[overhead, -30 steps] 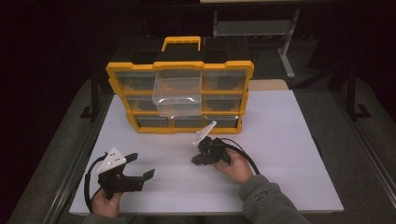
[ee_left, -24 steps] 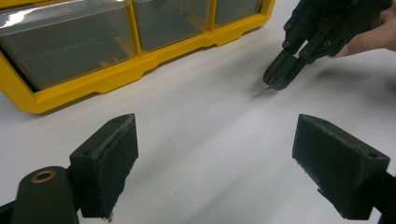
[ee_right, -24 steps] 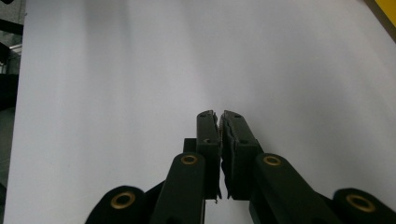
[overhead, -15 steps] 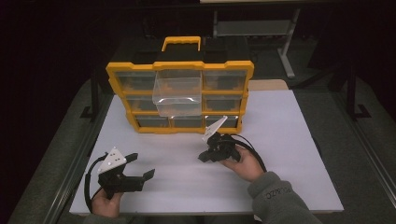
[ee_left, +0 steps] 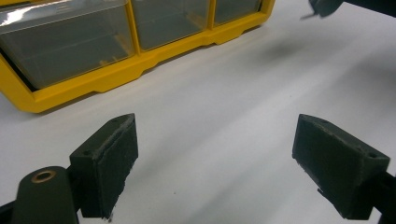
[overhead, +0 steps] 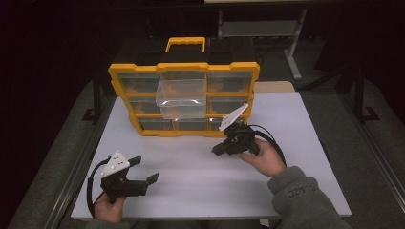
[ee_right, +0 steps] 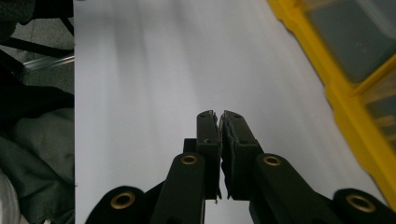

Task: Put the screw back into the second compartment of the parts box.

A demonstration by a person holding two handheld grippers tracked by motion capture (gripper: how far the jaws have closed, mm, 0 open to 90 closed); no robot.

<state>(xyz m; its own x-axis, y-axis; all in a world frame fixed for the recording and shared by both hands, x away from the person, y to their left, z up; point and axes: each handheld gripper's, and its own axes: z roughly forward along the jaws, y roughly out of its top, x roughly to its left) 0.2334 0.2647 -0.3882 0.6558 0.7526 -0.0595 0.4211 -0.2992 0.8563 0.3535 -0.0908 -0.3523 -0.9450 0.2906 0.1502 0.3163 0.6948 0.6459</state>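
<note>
Two grippers, one drawer pulled out of the organizer.

At centre right of the high view the right gripper (overhead: pixel 220 149), jaws pressed together on nothing, sits just below and right of the clear drawer (overhead: pixel 181 99) jutting from the yellow organizer (overhead: pixel 122 72); the drawer lies up and left of its tip. At lower left the left gripper (overhead: pixel 145 171) stands wide and empty, well apart and farther off.
</note>
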